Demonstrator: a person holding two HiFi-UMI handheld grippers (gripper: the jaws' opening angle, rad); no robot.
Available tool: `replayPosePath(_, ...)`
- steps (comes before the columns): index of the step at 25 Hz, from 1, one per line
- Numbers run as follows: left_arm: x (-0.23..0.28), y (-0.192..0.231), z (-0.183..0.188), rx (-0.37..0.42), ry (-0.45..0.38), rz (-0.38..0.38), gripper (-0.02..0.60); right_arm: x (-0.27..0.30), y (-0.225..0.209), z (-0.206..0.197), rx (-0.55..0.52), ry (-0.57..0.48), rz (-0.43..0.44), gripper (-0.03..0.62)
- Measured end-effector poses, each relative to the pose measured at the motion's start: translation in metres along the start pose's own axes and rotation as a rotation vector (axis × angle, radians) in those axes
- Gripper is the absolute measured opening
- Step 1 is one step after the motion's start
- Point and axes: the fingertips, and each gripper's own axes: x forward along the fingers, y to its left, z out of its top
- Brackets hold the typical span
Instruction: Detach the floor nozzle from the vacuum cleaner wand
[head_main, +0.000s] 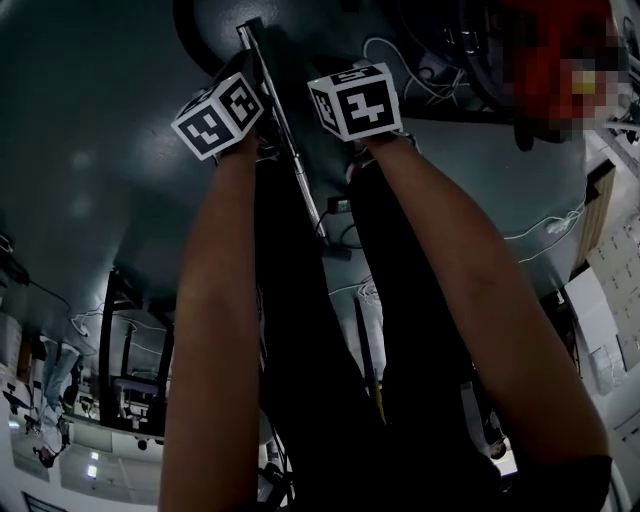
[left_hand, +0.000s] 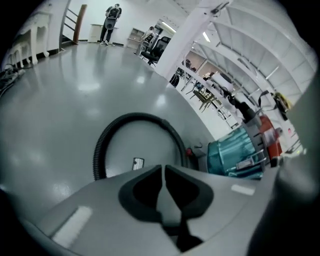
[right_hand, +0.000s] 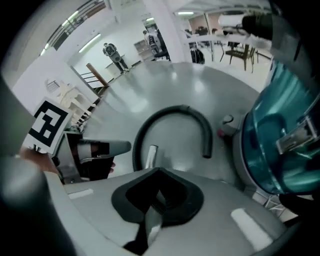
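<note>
R gripper (right_hand: 156, 197) – jaws closed on the wand (right_hand: 149, 156), silver tube passing betw. the pads and out toward the hose (right_hand: 175, 111). L gripper (left_hand: 163, 182) – jaws nearly together, grey strip pinched betw. them, apparently the same wand. Teal canister (right_hand: 282, 145) near, right of R gripper.

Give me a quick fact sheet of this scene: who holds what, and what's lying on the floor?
Holder: a person with a gripper in each hand
Left gripper: closed on the metal wand
Right gripper: closed on the same wand
Hose: black, curved in a loop on the grey floor
Vacuum body: teal, standing to the right of the hose
Floor nozzle: not made out in any view
</note>
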Motion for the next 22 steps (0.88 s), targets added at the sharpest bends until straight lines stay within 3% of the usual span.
replayPosePath(1,-0.002,-0.004,0.003,-0.002,-0.014,-0.018,0.012,-0.003,-0.001,0.005,-0.003,-0.029,-0.028,-0.003)
replayPosePath(5,-0.013,-0.018,0.011,-0.017,-0.057,-0.073,0.009,-0.01,0.009,0.019,0.007,-0.07,-0.021,-0.003)
replayPosePath(16,-0.059,-0.042,0.023,0.008,-0.087,-0.083,0.009,-0.054,0.026,0.048,-0.014,-0.148,-0.041,-0.003)
replayPosePath(22,-0.092,-0.078,0.053,0.124,-0.199,-0.132,0.009,-0.094,0.037,0.078,-0.032,-0.291,-0.051,-0.003)
